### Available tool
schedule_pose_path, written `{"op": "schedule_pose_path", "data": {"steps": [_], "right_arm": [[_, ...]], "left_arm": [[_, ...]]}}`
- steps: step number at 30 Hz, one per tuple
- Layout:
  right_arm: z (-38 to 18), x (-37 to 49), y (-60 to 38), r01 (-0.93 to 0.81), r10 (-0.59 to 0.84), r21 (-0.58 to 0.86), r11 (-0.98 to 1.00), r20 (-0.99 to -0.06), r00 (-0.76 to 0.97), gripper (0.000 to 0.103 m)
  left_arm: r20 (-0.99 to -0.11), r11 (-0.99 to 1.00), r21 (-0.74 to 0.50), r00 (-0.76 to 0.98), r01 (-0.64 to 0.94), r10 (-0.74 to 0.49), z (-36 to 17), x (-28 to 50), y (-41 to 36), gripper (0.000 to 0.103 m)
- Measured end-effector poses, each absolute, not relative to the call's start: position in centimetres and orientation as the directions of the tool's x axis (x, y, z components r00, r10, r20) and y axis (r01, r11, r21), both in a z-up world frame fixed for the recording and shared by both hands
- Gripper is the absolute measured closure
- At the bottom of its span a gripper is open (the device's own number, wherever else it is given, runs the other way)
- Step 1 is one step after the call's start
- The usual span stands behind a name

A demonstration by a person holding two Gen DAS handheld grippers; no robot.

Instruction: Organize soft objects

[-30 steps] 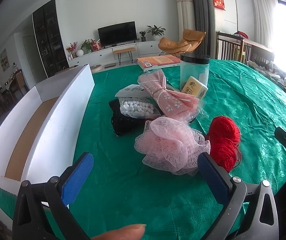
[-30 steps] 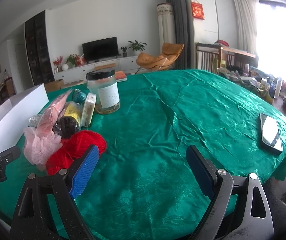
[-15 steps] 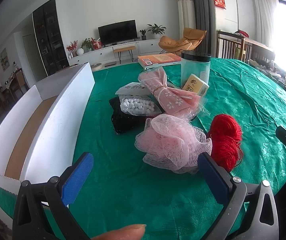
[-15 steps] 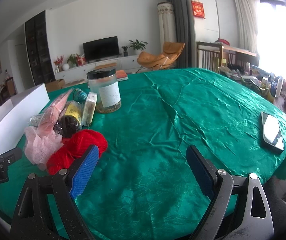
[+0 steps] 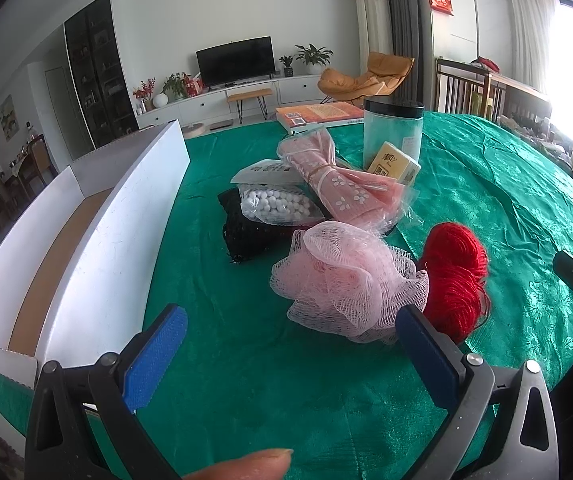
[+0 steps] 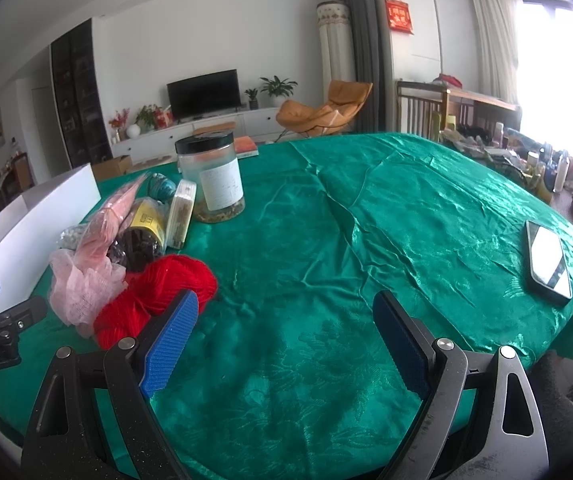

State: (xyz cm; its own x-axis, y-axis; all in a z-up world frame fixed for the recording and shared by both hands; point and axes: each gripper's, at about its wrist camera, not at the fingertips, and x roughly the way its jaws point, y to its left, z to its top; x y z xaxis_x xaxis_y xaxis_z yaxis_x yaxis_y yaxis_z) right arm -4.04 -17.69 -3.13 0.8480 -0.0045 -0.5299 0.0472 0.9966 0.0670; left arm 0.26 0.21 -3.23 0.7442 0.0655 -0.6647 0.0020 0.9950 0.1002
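1. L gripper [image 5: 290, 344]: fingers spread wide, nothing between them, hovering above the green cloth [image 5: 506, 200], just short of the pink mesh pouf [image 5: 346, 280].
2. R gripper [image 6: 286, 338]: also spread wide, empty, over bare cloth; red yarn [image 6: 158, 292] sits just off its left finger.
3. Soft stuff is piled mid-table: pouf touching red yarn, w/ pink wrapped fabric [image 5: 338, 188], bag of white balls [image 5: 278, 208] and black mesh item [image 5: 246, 232] behind. White box [image 5: 106, 240] open, to the left of the pile, prob the target.
4. Risk: pouf is loose netting, so a shallow pinch may grab only an outer layer and it sags or slips out on lift.
5. Risk: pouf and yarn touch, so lifting one could drag the other; loose strands could snag a finger.
6. Risk: the hard stuff is close behind, jar [image 5: 392, 132] and yellow carton [image 5: 394, 164]; overreach could tip them.
7. Risk: phone [image 6: 548, 264] lies near the table edge on R side; a wide swing may knock it.
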Motion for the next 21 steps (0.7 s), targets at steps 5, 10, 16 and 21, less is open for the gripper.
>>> {"op": "schedule_pose_path", "data": {"steps": [5,10,16,21], "right_arm": [[-3.16,-4.04,-17.84,0.041,0.005,0.075,0.996,-0.537,0.844,0.012],[-3.10,-4.00,-17.92,0.039,0.009,0.078,0.996,-0.541,0.841,0.012],[-3.17,-3.97,-17.98,0.033,0.017,0.082,0.996,-0.548,0.836,0.012],[-3.23,-3.91,-18.01,0.029,0.024,0.087,0.996,-0.556,0.831,0.012]], "left_arm": [[-0.665,0.995,0.100,0.744,0.002,0.066,-3.25,0.27,0.21,0.000],[-0.668,0.995,0.101,0.742,0.000,0.068,-3.29,0.29,0.23,0.000],[-0.669,0.995,0.101,0.741,0.000,0.068,-3.31,0.29,0.23,0.000],[-0.682,0.995,0.102,0.728,-0.001,0.071,-3.86,0.47,0.41,0.000]]}}
